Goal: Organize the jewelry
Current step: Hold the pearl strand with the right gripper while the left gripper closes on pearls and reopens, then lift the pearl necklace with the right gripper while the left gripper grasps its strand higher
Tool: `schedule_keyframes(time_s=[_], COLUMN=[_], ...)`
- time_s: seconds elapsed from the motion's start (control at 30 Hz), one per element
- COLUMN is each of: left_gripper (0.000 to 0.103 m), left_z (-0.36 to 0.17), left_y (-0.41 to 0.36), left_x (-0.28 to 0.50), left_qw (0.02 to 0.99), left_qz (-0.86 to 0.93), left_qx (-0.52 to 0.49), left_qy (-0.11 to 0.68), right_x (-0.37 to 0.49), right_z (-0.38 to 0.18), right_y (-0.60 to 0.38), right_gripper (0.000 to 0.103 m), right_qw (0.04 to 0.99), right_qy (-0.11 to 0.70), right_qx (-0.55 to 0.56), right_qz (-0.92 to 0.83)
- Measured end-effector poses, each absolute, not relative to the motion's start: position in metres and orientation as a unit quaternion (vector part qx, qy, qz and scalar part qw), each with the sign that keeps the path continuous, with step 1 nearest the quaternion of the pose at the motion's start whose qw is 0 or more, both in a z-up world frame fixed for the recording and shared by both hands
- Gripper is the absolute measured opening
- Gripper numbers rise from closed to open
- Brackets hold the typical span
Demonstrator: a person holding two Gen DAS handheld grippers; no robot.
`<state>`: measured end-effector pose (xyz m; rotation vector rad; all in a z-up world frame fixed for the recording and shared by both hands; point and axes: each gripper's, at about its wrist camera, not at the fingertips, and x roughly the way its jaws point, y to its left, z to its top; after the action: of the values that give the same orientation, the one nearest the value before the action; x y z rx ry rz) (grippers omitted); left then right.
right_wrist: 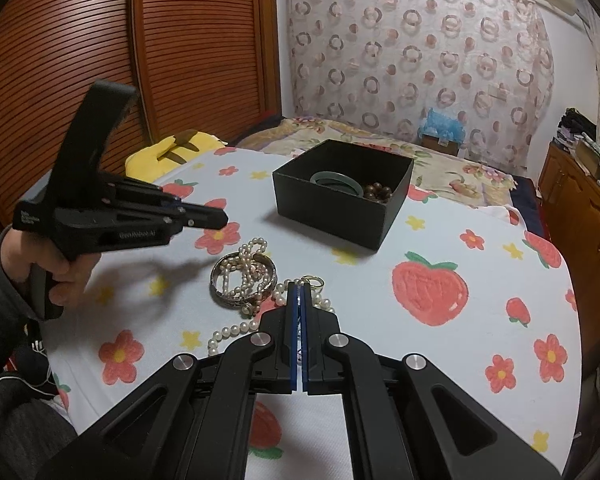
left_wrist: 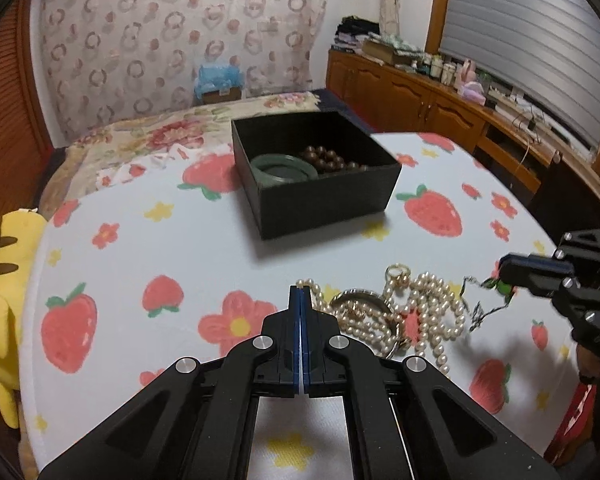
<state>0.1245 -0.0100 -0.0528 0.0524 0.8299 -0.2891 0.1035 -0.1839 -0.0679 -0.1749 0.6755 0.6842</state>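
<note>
Left tool (left_wrist: 301,292) is sitting clenched with nothing between its blue pads, tips hovering just beside the near-left end of the white pearl necklace (left_wrist: 428,312) heaped on the strawberry-and-flower printed cloth (left_wrist: 148,248) covering the desk. Right tool (right_wrist: 300,286) is also clenched; its tips are lying over the pearl heap, and whether it is pinching a strand cannot be told. A silver engraved bangle (right_wrist: 242,280) is lying tangled in the pearls, a small gold ring (right_wrist: 315,281) just beside the right tool's tips. A thin dark chain with a green pendant (left_wrist: 500,286) is trailing under the right tool. Farther back, well apart, an open black square box (left_wrist: 320,184) is holding a green jade bangle (left_wrist: 282,166) and brown wooden beads (left_wrist: 332,159). A person's hand (right_wrist: 66,272) is gripping the left tool's handle.
</note>
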Motion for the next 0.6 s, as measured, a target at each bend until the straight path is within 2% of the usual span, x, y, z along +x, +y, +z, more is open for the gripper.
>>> schedule_keyframes(time_s=[0.13, 0.23, 0.6], left_gripper=[0.001, 0.012, 0.012], left_z=[-0.056, -0.065, -0.087], left_y=[-0.009, -0.013, -0.029], left_x=[0.136, 0.146, 0.171], left_qw=[0.897, 0.893, 0.877], left_qz=[-0.144, -0.141, -0.130], left_qx=[0.009, 0.015, 0.061], left_qy=[0.418, 0.428, 0.458], right_x=[0.103, 0.103, 0.104], right_z=[-0.068, -0.068, -0.068], right_y=[-0.184, -0.181, -0.179], right_gripper=[0.002, 0.002, 0.002], right_qw=[0.882, 0.881, 0.880], right_qy=[0.325, 0.327, 0.329], right_qx=[-0.085, -0.087, -0.088], right_qz=[0.329, 0.331, 0.331])
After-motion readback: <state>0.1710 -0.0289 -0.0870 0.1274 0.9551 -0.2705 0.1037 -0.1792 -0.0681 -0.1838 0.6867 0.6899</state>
